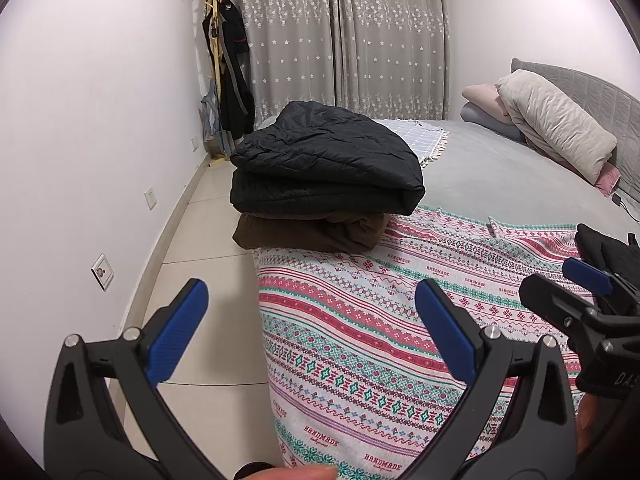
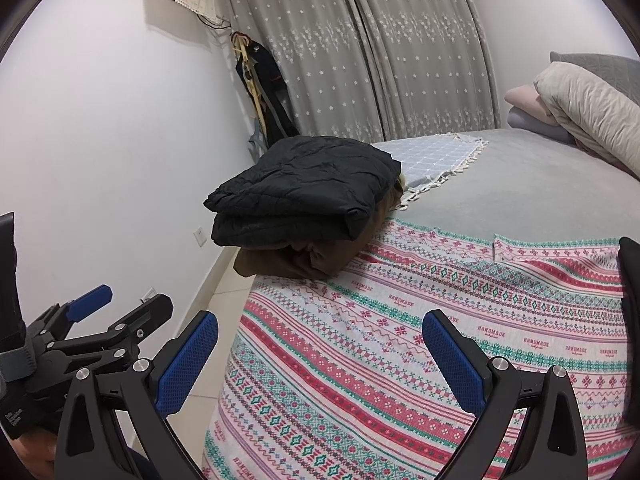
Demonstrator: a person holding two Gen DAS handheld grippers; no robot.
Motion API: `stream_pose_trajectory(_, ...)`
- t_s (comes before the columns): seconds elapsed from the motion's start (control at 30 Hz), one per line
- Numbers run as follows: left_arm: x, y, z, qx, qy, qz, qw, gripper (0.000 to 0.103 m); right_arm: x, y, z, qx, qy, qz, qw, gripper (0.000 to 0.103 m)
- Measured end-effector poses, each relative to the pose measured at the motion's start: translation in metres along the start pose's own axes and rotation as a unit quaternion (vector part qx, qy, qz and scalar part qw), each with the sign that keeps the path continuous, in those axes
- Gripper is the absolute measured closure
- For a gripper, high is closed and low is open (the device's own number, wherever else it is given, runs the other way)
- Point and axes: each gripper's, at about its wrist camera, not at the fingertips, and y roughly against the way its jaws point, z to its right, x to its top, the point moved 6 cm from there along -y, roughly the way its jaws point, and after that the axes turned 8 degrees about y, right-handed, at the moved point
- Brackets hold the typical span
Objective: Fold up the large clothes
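the left gripper (image 1: pixel 312 328) hangs low in its frame over the bed's near corner, jaws spread wide, nothing between them. the right gripper (image 2: pixel 320 354) hangs likewise above the patterned blanket (image 2: pixel 400 340), wide open and empty. a folded black jacket (image 1: pixel 324 164) sits at centre frame on a folded brown garment (image 1: pixel 308 232), at the blanket's far left corner.

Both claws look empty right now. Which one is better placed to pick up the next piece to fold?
Probably the right gripper: an unfolded dark garment lies at its right edge. The left gripper sits nearer the folded stack. Both are open.
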Motion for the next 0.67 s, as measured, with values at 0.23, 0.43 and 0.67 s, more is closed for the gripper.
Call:
stream_pose_trajectory(0.23,0.0007,0.0016,-0.0002,0.002,-0.004,0.004,1.0,0.0,-0.0003,-0.0006,0.0001,0.0,0.001,-0.001,1.0,0.0)
stream_pose_trajectory(0.43,0.0011,0.0015,-0.0011,0.003,-0.003,0.004,1.0,0.0,-0.0012,-0.001,0.0007,0.0,0.001,0.0,1.0,0.0)
stream_pose_trajectory(0.67,0.0024,0.0011,-0.0025,0.004,-0.006,0.007,1.0,0.0,-0.0027,-0.0012,0.0012,0.0,0.002,-0.001,1.0,0.0)
